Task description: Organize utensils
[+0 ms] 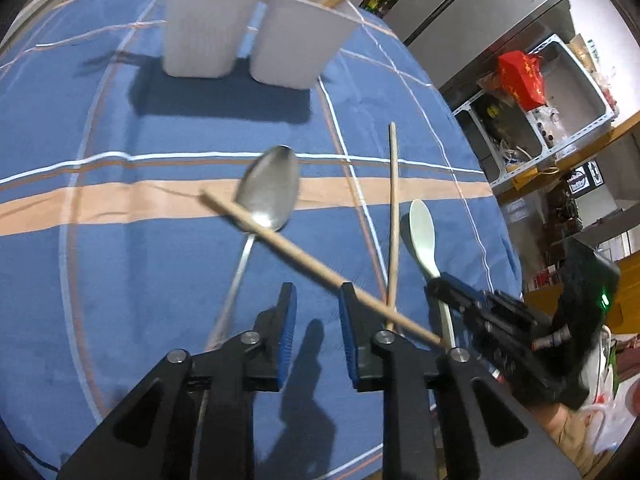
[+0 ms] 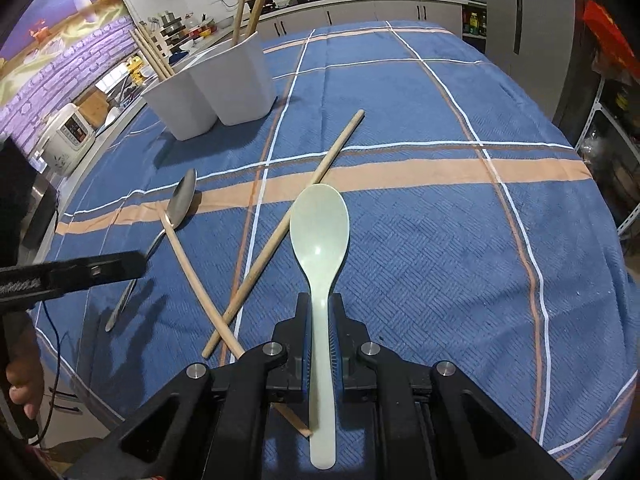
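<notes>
Blue plaid cloth is covering your table, with a kitchen counter lying behind it. Your white two-compartment holder is standing at the far side, holding several chopsticks. Two loose chopsticks are lying crossed beside a metal spoon. Your right gripper is clamping the pale green spoon by its handle. Your left gripper is hovering with fingers spread, gripping nothing.

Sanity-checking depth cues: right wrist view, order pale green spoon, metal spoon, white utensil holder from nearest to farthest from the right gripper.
1. Pale green spoon: handle lies between the right gripper fingers, bowl pointing ahead.
2. Metal spoon: on the cloth, ahead to the left.
3. White utensil holder: far left, holding chopsticks.
</notes>
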Demonstrator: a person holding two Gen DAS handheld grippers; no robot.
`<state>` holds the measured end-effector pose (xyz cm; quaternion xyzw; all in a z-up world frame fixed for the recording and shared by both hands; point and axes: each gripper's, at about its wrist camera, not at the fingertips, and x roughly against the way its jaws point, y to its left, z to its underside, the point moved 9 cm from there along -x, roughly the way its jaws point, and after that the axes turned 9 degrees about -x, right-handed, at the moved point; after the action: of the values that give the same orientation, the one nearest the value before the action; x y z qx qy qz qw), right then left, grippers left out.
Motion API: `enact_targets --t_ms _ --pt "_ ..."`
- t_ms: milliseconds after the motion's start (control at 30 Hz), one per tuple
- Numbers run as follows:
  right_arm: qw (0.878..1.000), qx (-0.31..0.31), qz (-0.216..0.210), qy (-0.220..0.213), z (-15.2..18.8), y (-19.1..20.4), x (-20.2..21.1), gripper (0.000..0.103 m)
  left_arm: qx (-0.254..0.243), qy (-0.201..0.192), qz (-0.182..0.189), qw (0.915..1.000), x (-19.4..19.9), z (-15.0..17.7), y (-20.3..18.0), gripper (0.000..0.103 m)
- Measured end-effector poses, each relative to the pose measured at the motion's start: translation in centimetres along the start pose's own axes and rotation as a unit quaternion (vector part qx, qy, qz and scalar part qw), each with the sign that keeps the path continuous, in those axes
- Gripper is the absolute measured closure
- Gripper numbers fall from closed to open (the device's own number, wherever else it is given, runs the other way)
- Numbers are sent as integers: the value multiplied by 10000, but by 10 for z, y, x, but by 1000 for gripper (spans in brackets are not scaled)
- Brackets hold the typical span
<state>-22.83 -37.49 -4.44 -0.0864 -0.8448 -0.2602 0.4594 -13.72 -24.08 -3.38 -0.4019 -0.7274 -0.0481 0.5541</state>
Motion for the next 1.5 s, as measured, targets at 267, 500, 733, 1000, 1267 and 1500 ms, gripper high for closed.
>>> enact_targets --t_ms 267,500,733,1000,1267,1500 --pt "10000 -3 -62 -18 3 -7 5 94 478 129 -240 9985 -28 -23 -3 65" --pt "9999 154 -6 -62 7 -5 7 94 229 99 -926 9954 -41 -33 -14 92" --pt "9999 23 -115 73 8 -13 10 94 -176 226 -1020 9944 -40 -19 -25 97" --pt "9993 171 -119 306 0 -9 3 93 -188 217 -953 9950 -34 -11 -21 97" --pt "9970 622 134 444 -10 10 -11 93 -285 95 -1017 9944 -32 -9 -20 97" --pt "9990 402 -145 160 -10 11 2 94 -324 -504 -944 9937 6 -17 -20 97"
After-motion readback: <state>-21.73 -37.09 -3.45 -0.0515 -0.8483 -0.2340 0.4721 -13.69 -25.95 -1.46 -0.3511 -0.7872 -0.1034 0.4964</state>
